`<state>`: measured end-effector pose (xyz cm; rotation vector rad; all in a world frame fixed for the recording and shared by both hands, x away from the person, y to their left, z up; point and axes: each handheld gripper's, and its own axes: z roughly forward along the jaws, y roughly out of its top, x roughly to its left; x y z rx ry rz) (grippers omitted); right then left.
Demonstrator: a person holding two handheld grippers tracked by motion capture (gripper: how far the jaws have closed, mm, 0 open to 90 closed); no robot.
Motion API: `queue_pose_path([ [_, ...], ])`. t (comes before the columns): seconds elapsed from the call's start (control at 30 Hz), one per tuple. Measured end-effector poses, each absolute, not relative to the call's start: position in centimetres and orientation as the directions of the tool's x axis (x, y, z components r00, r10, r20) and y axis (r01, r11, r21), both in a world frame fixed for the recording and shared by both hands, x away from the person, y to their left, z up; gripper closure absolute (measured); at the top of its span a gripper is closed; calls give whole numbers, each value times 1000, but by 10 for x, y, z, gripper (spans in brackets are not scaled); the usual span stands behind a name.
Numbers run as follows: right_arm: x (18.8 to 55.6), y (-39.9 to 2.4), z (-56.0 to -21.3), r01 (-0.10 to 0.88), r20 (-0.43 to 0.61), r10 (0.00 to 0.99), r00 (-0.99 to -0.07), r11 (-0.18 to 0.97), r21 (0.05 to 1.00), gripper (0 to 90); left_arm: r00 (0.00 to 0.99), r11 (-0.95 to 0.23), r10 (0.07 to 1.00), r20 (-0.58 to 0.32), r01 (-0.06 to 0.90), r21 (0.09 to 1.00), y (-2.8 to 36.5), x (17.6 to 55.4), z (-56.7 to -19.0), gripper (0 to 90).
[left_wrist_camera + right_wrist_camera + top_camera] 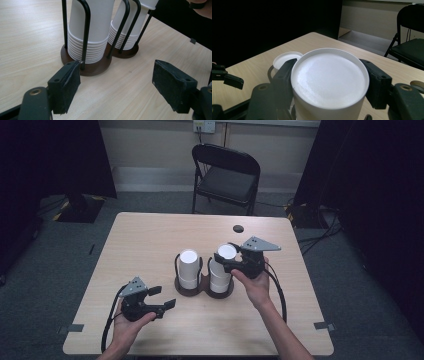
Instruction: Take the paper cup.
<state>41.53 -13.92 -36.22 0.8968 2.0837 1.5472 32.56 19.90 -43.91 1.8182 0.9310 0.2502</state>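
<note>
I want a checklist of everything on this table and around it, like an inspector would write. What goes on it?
Surface: light wooden table, with a round dark cable hole near the far edge.
Job's things: two stacks of upside-down white cups, left stack and right stack, in a black wire holder on a dark brown base.
Clutter: nothing seen.
Grippers: right gripper shut on the top cup of the right stack; left gripper open, holding nothing, jaws pointing toward the holder.
Cables: a black cable trails from the right gripper, another from the left; more lie on the floor at right.
Surroundings: black folding chair beyond the table, grey carpet, dark curtains.
</note>
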Motion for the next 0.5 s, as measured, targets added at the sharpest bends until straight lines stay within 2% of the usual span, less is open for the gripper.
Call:
queue_pose_path([
  [0.5,415,-142,-357,249,76,691,-719,154,956,353,680,-168,692,-243,479,862,197,325,-440,230],
])
